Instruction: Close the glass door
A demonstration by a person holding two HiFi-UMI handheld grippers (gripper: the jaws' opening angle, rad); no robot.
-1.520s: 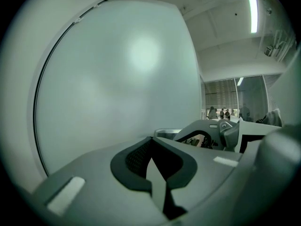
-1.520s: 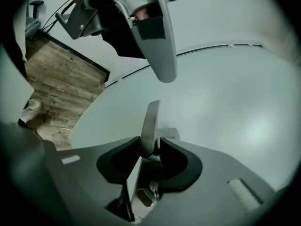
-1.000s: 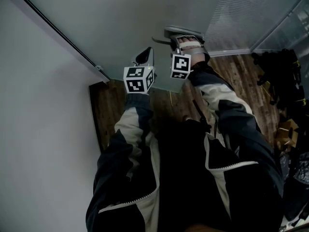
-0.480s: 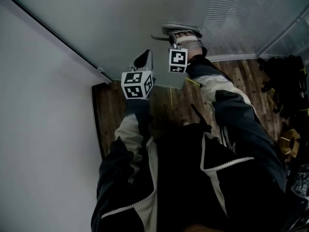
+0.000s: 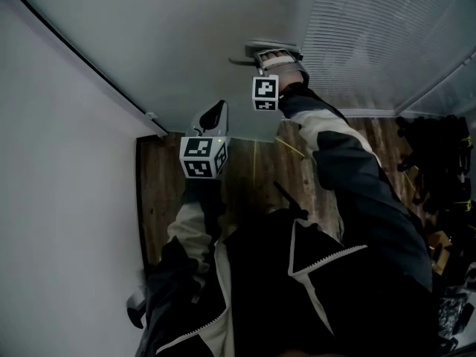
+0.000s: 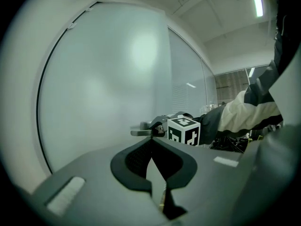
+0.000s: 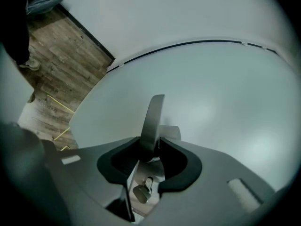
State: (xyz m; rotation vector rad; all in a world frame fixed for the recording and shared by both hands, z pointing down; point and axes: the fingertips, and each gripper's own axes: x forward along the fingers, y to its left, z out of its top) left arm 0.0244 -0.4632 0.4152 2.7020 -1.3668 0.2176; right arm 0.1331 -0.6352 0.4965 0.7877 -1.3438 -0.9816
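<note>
The frosted glass door [image 5: 171, 43] fills the upper half of the head view. Its metal lever handle [image 5: 271, 49] sticks out of the pane. My right gripper [image 5: 269, 59] is shut on that door handle [image 7: 153, 121], with the lever standing up between the jaws [image 7: 149, 147]. The right arm is stretched out toward the door. My left gripper [image 5: 212, 117] hangs lower and to the left, just short of the glass, shut with nothing between its tips [image 6: 151, 142]. From the left gripper view the handle [image 6: 143, 132] and the right gripper's marker cube [image 6: 183, 131] show ahead.
A white wall [image 5: 59, 222] runs along the left, meeting the door at a dark frame strip [image 5: 82, 54]. Wooden floor [image 5: 160, 192] lies below. A ribbed glass panel [image 5: 372, 36] stands at the right, with dark clutter [image 5: 439, 162] on the floor beside it.
The right arm has stretched farther out with the handle, and the door has swung away. The left gripper has slid down and left in the head view.
</note>
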